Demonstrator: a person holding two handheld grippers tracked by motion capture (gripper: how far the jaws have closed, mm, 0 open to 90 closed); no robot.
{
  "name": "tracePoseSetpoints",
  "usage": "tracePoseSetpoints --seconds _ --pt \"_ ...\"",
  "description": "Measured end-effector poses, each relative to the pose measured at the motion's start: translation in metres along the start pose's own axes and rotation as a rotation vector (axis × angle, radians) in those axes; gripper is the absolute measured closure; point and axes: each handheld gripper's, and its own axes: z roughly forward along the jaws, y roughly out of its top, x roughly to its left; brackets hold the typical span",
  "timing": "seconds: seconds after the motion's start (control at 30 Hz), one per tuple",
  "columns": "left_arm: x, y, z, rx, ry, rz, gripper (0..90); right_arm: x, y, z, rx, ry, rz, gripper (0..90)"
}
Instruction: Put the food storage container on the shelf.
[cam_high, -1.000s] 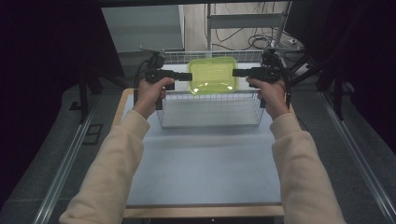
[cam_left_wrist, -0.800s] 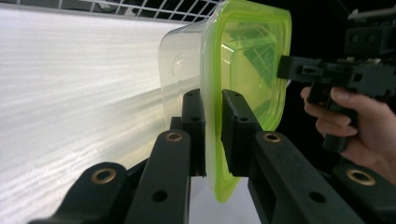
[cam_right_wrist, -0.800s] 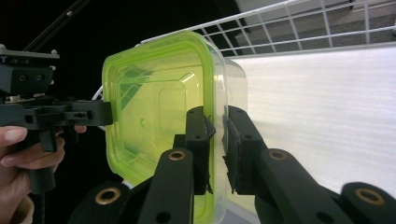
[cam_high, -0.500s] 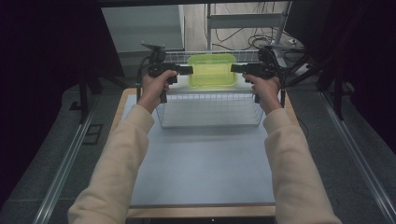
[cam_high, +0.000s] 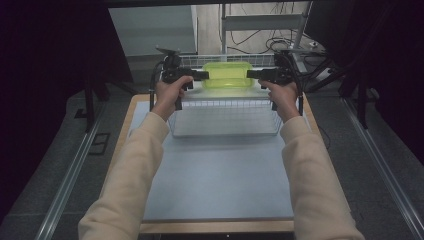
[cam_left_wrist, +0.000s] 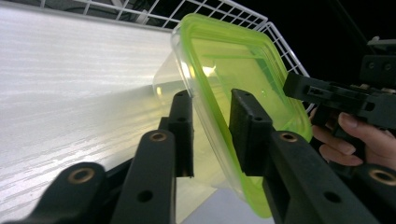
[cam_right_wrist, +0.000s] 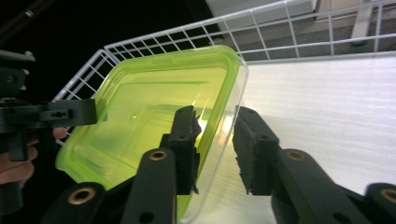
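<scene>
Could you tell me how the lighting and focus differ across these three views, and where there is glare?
High view: dark surround, evenly lit table, all sharp. Left gripper view: box lid sharp with a small glare spot, basket floor washed out. Right gripper view: the floor beside the box is overexposed, the background black.

Lime-green lid (cam_high: 227, 75) on clear container — white wire basket (cam_high: 225, 107).

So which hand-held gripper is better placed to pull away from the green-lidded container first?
Right hand-held gripper: its jaws stand visibly wider off the container rim. Left hand-held gripper sits closer around it.
</scene>
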Motion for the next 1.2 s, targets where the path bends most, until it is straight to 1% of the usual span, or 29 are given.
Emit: tracePoseSetpoints --seconds 0.03,0.07,0.1,0.13,0.17,0.2,0.23,0.27,0.3,0.37,0.43,0.47,0.53,0.6,0.67,0.8,0.87,0.93,1.03,1.07,1.13,1.2 --pt "0.0 -0.001 0.001 -0.008 0.004 0.006 66.5 0.0 0.0 0.001 0.003 -0.007 -0.006 65.2" --pt "-0.002 -0.001 0.001 -0.014 0.016 0.021 65.9 0.0 -0.001 0.001 0.004 -0.006 -0.005 63.8" --pt "-0.002 -0.002 0.002 -0.016 0.022 0.029 63.2 0.0 -0.001 0.001 0.002 -0.012 -0.004 60.2" --pt "-0.003 -0.002 0.003 -0.02 0.027 0.032 57.8 0.0 -0.001 0.001 -0.005 -0.017 -0.008 57.3" --pt "-0.003 -0.001 0.004 -0.019 0.045 0.038 50.6 0.0 0.0 0.0 -0.008 -0.017 -0.012 56.4" --pt "-0.002 -0.001 0.004 -0.019 0.055 0.037 40.4 -0.001 0.001 -0.002 -0.016 -0.022 -0.016 55.1" --pt "-0.002 -0.001 0.005 -0.023 0.052 0.032 33.9 -0.001 0.001 -0.004 -0.028 -0.024 -0.016 53.8" --pt "-0.001 -0.001 0.004 -0.029 0.042 0.037 30.8 -0.002 0.001 -0.005 -0.035 -0.02 -0.015 52.8" --pt "-0.002 0.0 0.004 -0.035 0.039 0.03 26.9 -0.002 0.002 -0.007 -0.04 -0.017 -0.016 50.9" --pt "-0.004 0.0 0.0 -0.065 0.024 0.037 22.7 -0.003 0.001 -0.01 -0.048 -0.017 -0.025 48.2" --pt "-0.008 0.001 -0.004 -0.083 0.029 0.062 21.7 -0.004 0.0 -0.013 -0.058 -0.012 -0.032 46.7" --pt "-0.01 0.001 -0.007 -0.087 0.021 0.074 20.9 -0.003 0.0 -0.015 -0.064 -0.006 -0.031 45.3" --pt "-0.014 0.001 -0.01 -0.093 0.021 0.091 20.4 -0.002 0.0 -0.019 -0.066 0.017 -0.032 43.1" --pt "-0.018 -0.001 -0.013 -0.083 0.033 0.121 20.4 0.001 0.0 -0.022 -0.071 0.025 -0.046 42.1" --pt "-0.02 -0.002 -0.017 -0.072 0.04 0.138 20.7 0.003 -0.001 -0.025 -0.076 0.035 -0.058 41.2" --pt "-0.024 -0.006 -0.025 -0.067 0.047 0.167 21.1 0.01 -0.004 -0.031 -0.078 0.064 -0.083 37.5" --pt "-0.028 -0.011 -0.033 -0.073 0.053 0.184 21.7 0.012 -0.007 -0.035 -0.073 0.082 -0.092 35.4" --pt "-0.031 -0.017 -0.043 -0.085 0.046 0.2 22.8 0.015 -0.009 -0.04 -0.071 0.093 -0.107 34.1" --pt "-0.036 -0.027 -0.054 -0.108 0.029 0.206 23.1 0.018 -0.016 -0.051 -0.082 0.117 -0.132 31.3" --pt "-0.038 -0.031 -0.058 -0.108 0.029 0.218 23.1 0.018 -0.019 -0.054 -0.083 0.127 -0.135 30.6" --pt "-0.04 -0.037 -0.063 -0.1 0.031 0.225 23.2 0.019 -0.025 -0.059 -0.087 0.138 -0.146 29.6" --pt "-0.042 -0.047 -0.068 -0.092 0.037 0.208 23.8 0.019 -0.032 -0.063 -0.088 0.147 -0.154 28.6"
